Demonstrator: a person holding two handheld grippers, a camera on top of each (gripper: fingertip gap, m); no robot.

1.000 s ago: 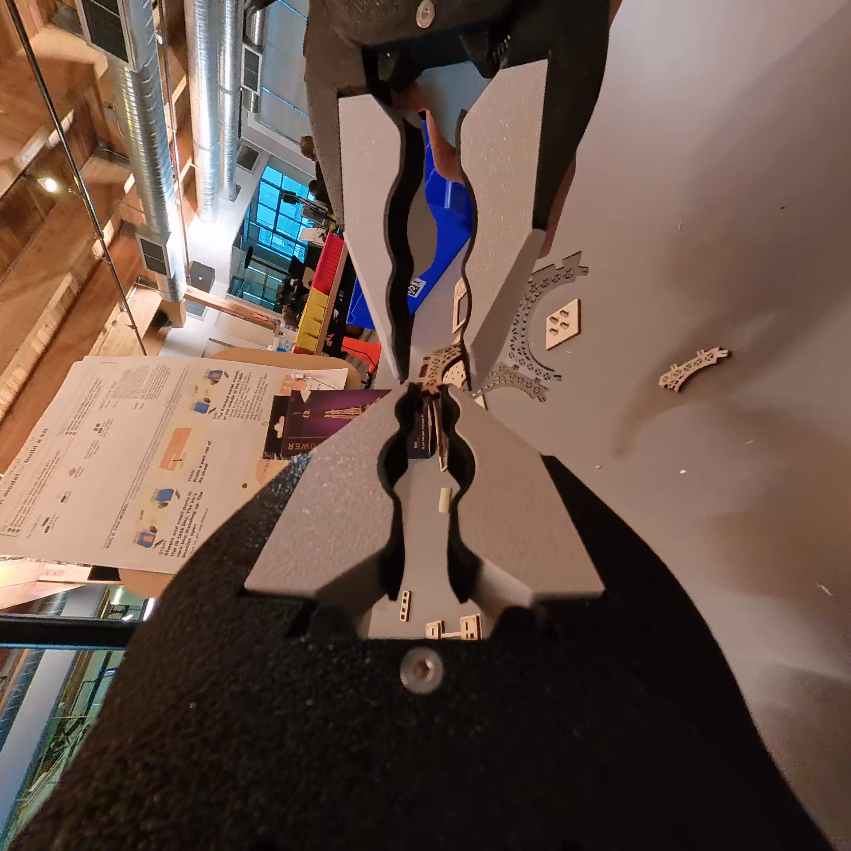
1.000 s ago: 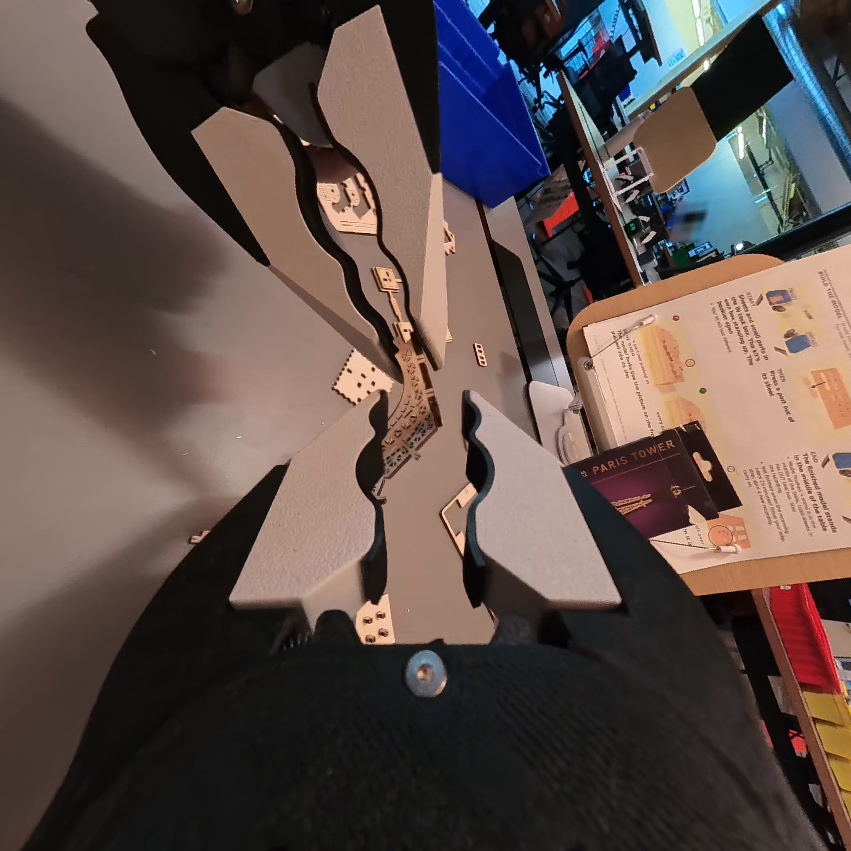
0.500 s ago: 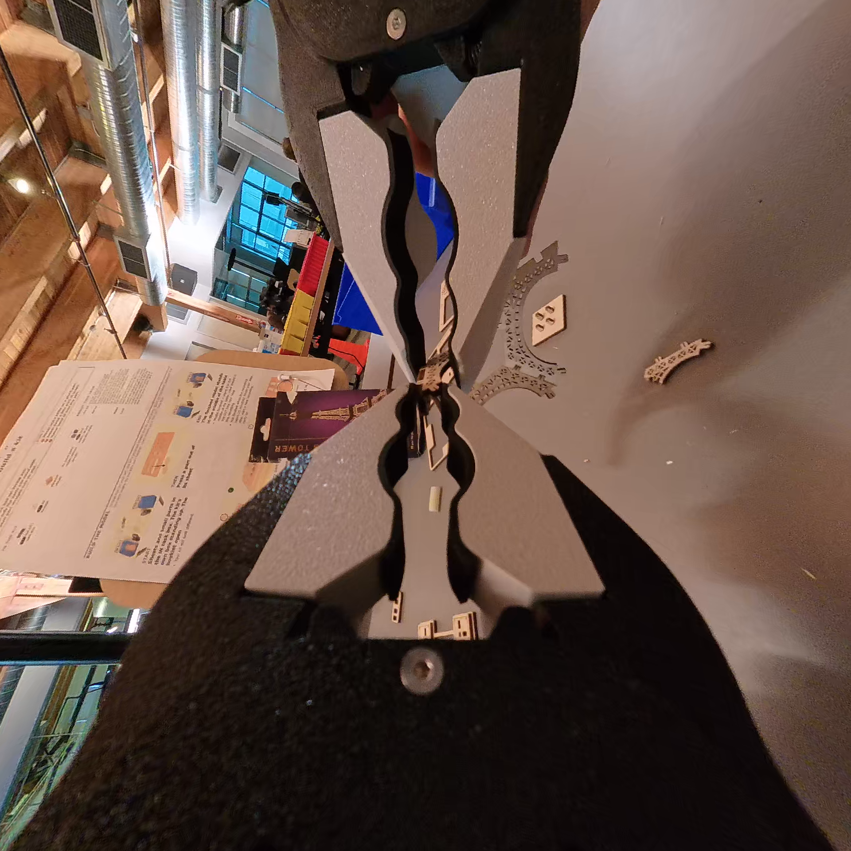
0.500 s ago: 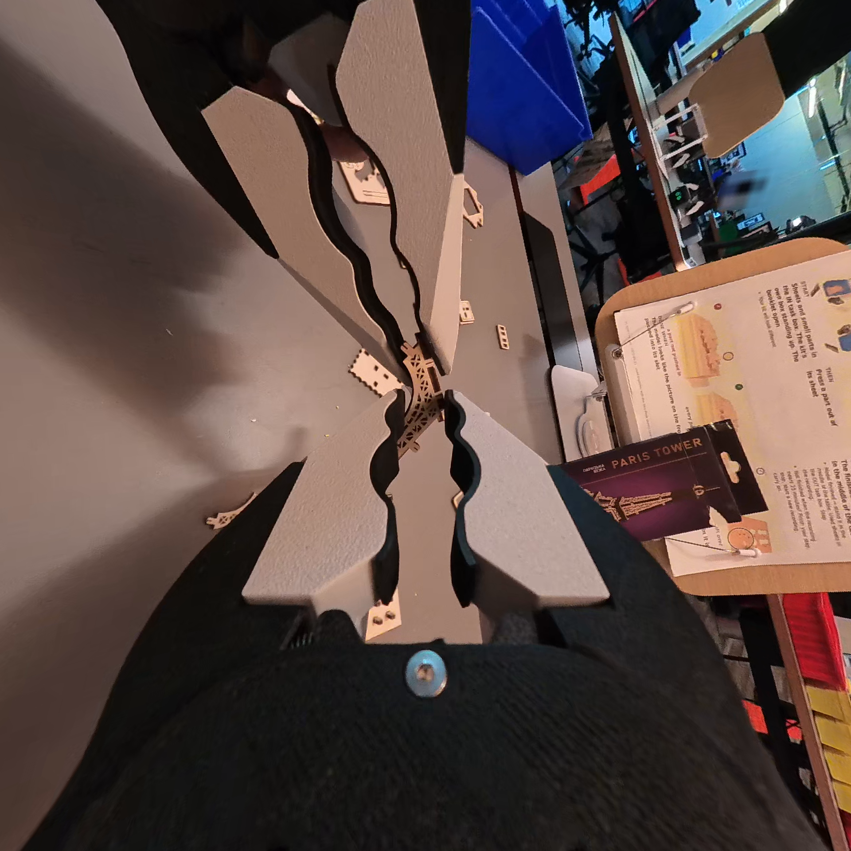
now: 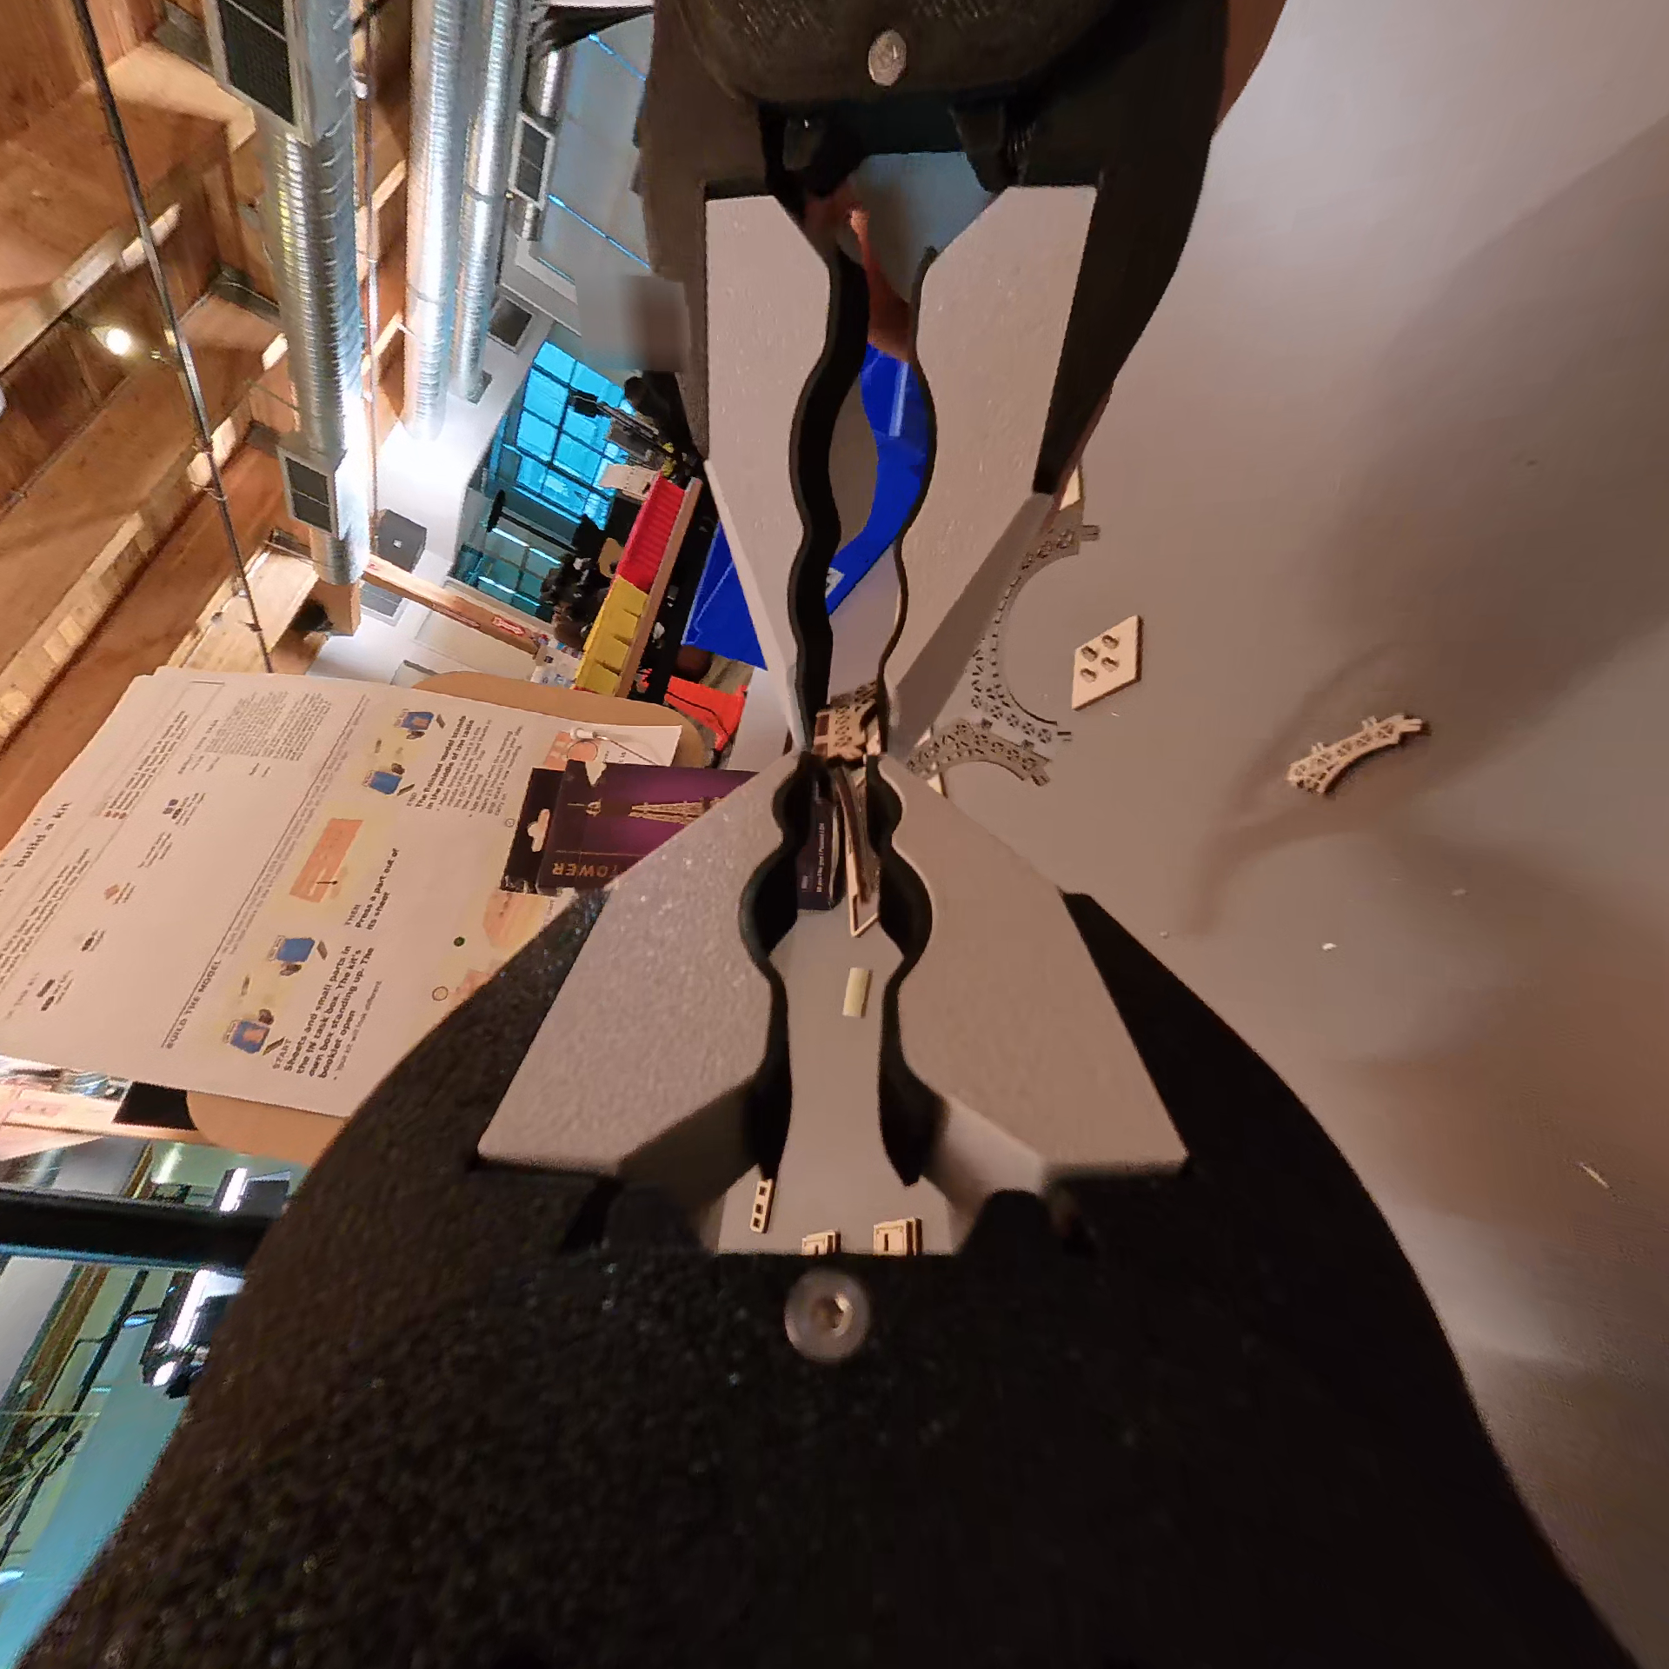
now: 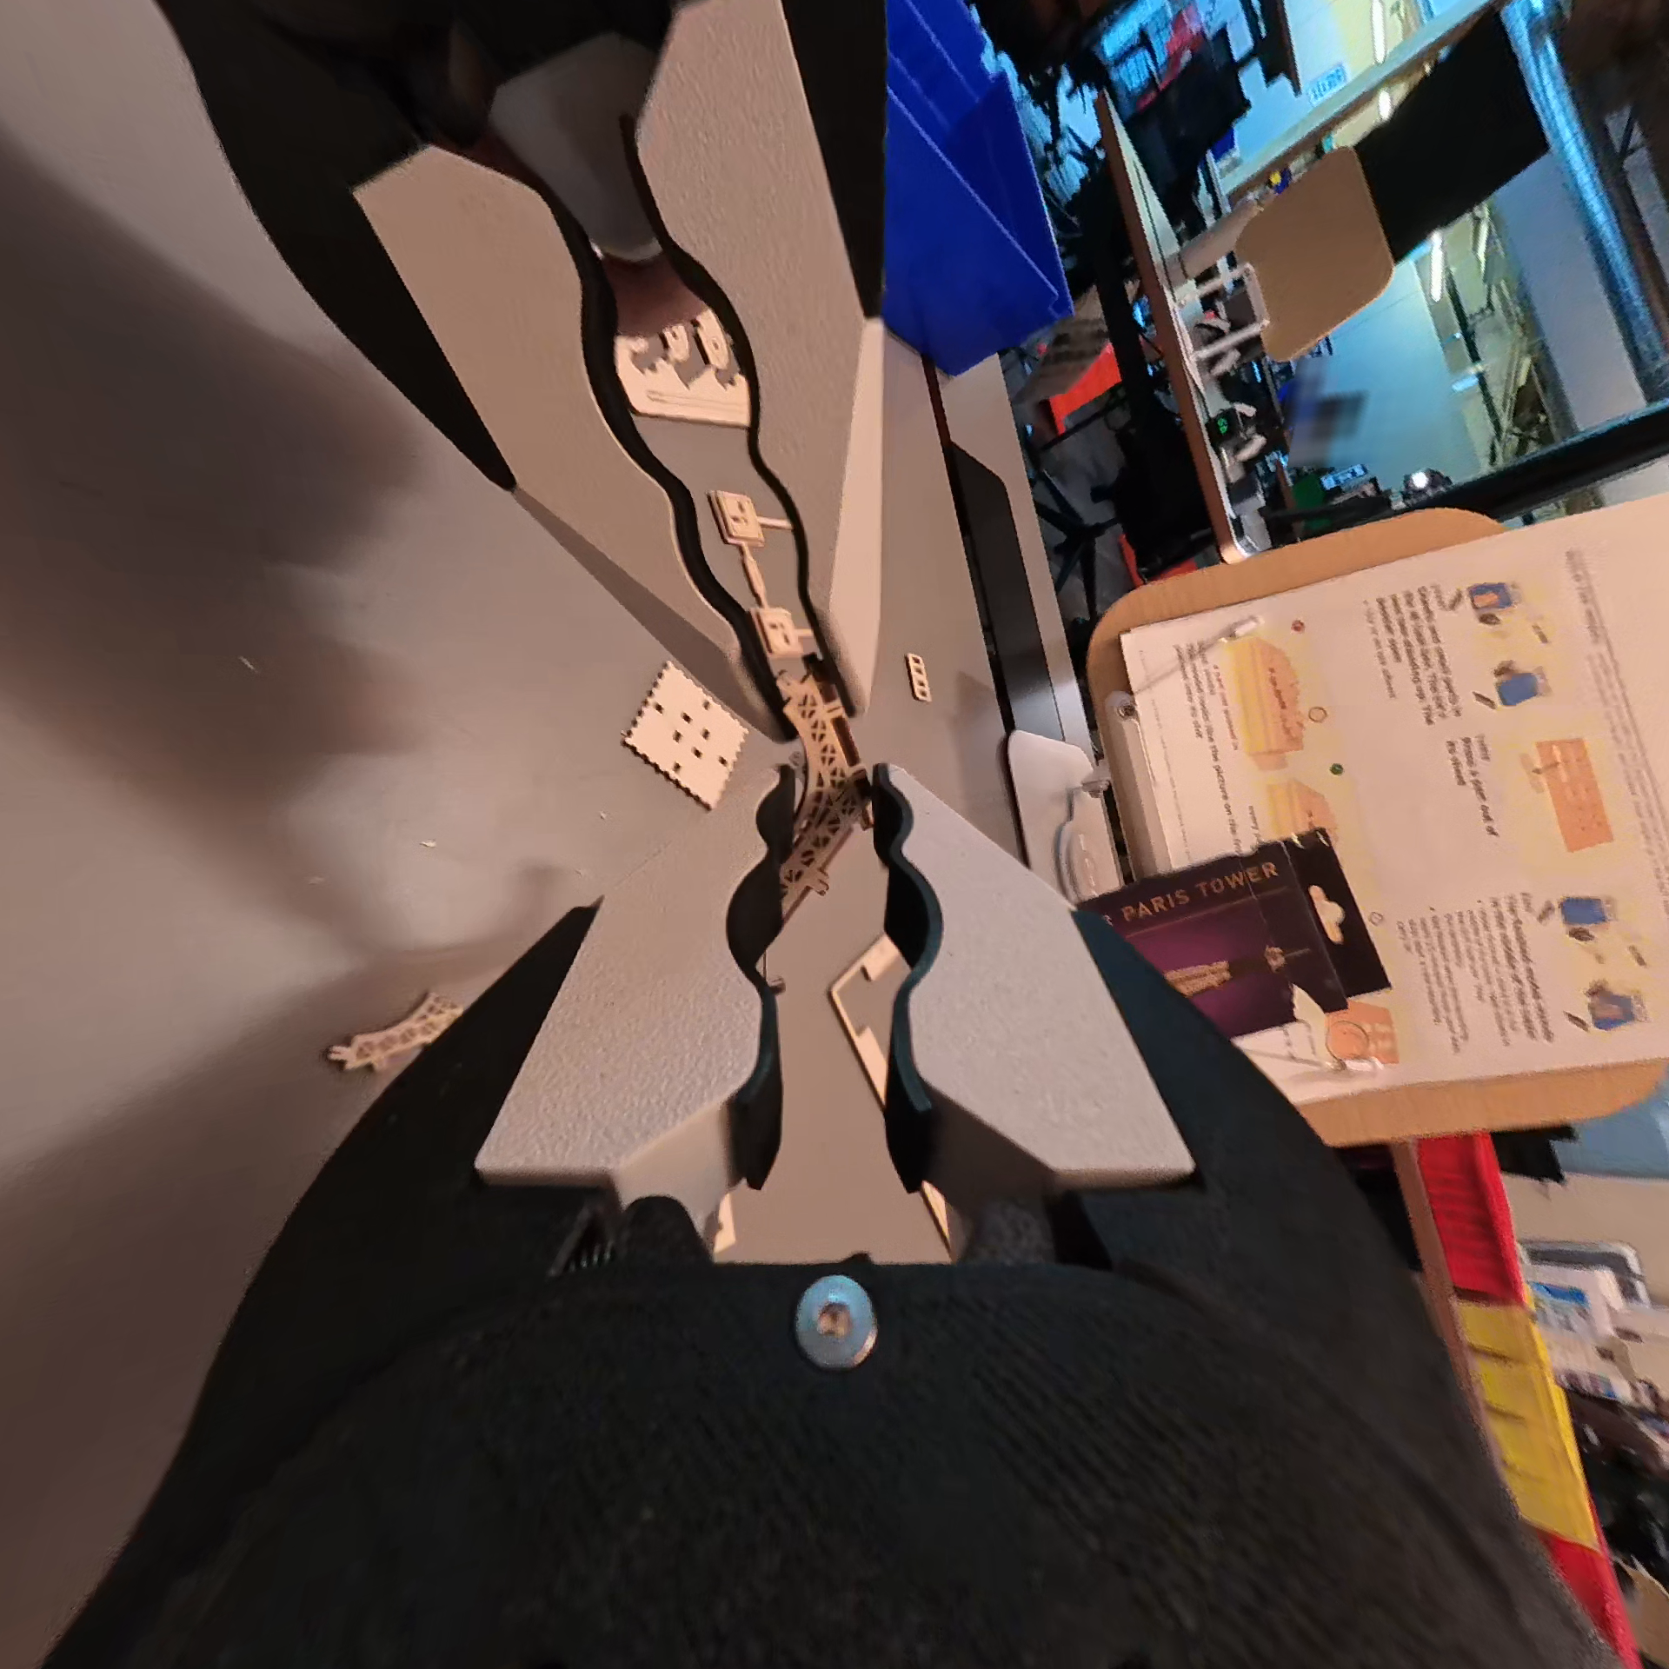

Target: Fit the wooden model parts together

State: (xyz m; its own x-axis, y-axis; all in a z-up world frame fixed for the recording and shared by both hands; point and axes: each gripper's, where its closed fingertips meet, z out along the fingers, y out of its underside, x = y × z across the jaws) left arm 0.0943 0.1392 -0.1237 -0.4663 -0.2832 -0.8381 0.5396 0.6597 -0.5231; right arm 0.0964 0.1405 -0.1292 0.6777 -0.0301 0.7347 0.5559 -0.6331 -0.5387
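My two grippers face each other tip to tip above the grey table [image 5: 1409, 379]. A pale wooden lattice tower part [image 6: 817, 804] runs between both sets of tips; I cannot tell if it is one piece or two joined. My right gripper [image 6: 831, 775] is shut on its lower end. My left gripper [image 5: 840, 766] is shut on the part, which shows edge-on between its fingers in the left wrist view [image 5: 858, 840]. The right gripper's tips [image 5: 844, 713] hold a small wooden end of it. The left gripper comes in from the top of the right wrist view [image 6: 813, 713].
Loose wooden parts lie on the table: a lattice arch [image 5: 993, 722], a diamond plate [image 5: 1106, 659], a small curved lattice [image 5: 1355, 750], a square holed plate [image 6: 686, 745]. An instruction sheet [image 6: 1400, 768], a purple box [image 6: 1237, 939] and a blue bin [image 6: 957, 208] stand beyond.
My right gripper's jaws have narrowed from open to shut around the lattice part. The two grippers have come closer, tips now nearly touching. The left gripper's hold has not changed.
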